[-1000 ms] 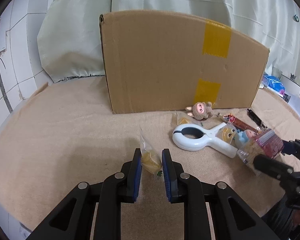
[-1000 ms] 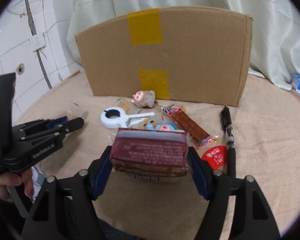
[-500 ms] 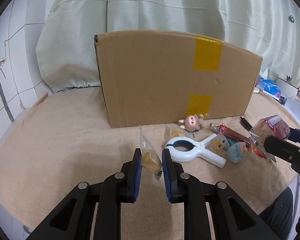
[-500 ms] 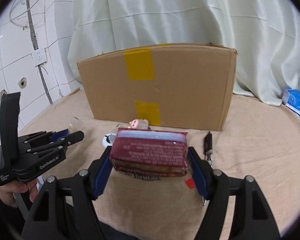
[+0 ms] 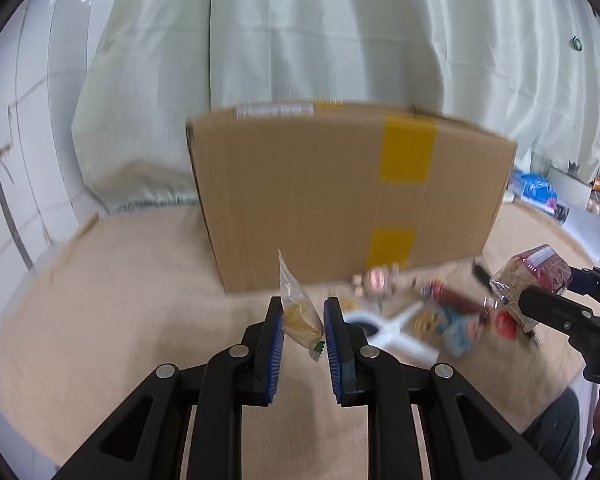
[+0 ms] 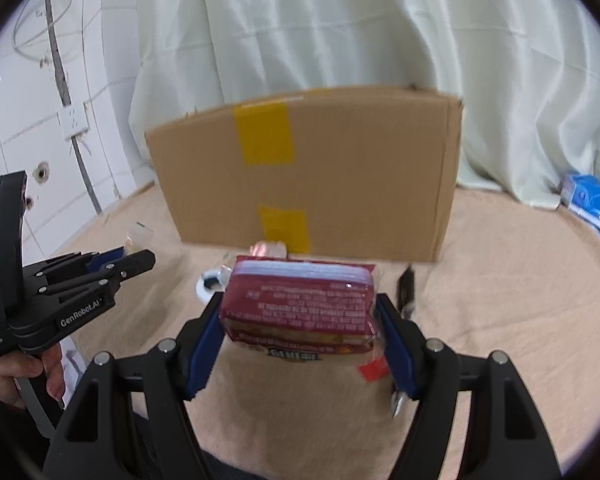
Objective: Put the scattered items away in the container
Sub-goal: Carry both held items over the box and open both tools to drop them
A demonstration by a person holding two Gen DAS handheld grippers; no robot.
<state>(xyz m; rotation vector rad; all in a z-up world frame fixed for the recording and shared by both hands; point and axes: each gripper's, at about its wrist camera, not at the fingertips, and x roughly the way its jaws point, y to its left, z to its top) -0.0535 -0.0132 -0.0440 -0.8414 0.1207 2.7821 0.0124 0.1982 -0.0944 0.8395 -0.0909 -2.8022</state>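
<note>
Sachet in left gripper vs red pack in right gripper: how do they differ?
The sachet is small, clear with yellow contents; the red pack is bigger, boxy, printed. The left gripper is nearly shut on the sachet; the right gripper is spread wide around the pack. Both are held above the table, facing the box.

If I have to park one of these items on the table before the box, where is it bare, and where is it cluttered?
Bare cloth lies left of the box, out to the tiled wall, and under the left gripper. Right of the pen it is bare towards the blue pack. Crowded: the strip before the box's front, around the white clip, the toys and the wrappers.
</note>
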